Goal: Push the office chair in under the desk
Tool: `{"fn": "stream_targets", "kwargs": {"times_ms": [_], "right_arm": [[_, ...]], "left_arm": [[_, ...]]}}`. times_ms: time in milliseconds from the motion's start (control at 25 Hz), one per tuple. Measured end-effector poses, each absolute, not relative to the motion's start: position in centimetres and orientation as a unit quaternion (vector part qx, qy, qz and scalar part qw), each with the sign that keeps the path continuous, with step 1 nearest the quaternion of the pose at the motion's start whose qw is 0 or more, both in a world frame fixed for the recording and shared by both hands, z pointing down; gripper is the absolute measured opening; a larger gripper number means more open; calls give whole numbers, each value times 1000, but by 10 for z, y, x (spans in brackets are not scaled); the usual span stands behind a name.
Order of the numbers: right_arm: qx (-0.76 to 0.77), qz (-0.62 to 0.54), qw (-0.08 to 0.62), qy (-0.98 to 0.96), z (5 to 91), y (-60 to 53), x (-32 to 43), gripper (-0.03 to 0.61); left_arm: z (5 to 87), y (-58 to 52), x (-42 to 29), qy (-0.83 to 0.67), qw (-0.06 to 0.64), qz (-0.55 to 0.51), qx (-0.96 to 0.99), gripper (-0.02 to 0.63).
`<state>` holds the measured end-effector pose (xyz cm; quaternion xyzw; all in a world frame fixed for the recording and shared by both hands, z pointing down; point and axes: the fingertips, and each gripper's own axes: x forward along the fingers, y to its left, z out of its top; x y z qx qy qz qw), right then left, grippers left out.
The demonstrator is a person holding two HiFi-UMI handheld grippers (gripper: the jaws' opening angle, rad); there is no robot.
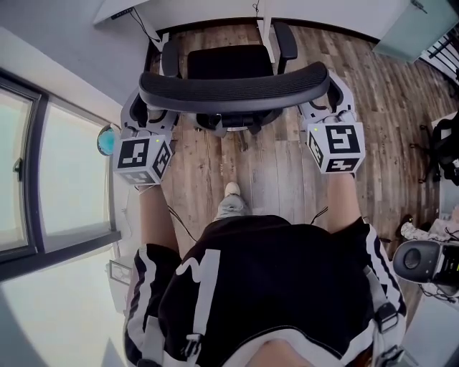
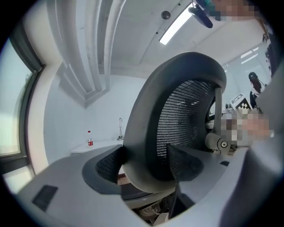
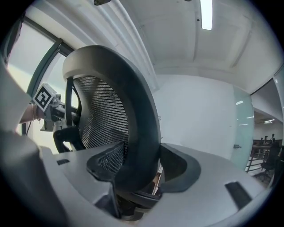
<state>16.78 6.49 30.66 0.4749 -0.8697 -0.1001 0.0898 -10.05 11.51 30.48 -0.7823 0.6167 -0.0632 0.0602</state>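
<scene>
Wooden floor (image 1: 272, 165) is showing below the office chair (image 1: 229, 64), which is standing with its seat up against the white desk (image 1: 215, 11). The right gripper (image 3: 142, 164) is clamping the backrest (image 1: 237, 89) rim, while the left gripper (image 2: 144, 164) is straddling it with jaws spread wide (not squeezing).

From my end the office chair (image 1: 233, 86) has a matt dark-grey plastic rim around its backrest, with black woven mesh (image 2: 186, 115) inside it (fine, slightly see-through). The left hand-held gripper (image 2: 146, 166) and right hand-held gripper (image 3: 142, 166) look like smooth matt grey plastic, their pads (image 3: 106, 162) darker and finely textured. The floor (image 1: 280, 172) is grainy wood planking with a low sheen. The desk (image 1: 201, 11) is smooth and white.
</scene>
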Motion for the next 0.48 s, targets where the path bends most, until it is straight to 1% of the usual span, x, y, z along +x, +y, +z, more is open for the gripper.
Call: {"fn": "stream_targets", "kwargs": {"times_ms": [480], "right_arm": [[465, -103, 91, -875, 306, 53, 180, 242]], "left_arm": [[305, 119, -85, 647, 58, -51, -758, 314]]}}
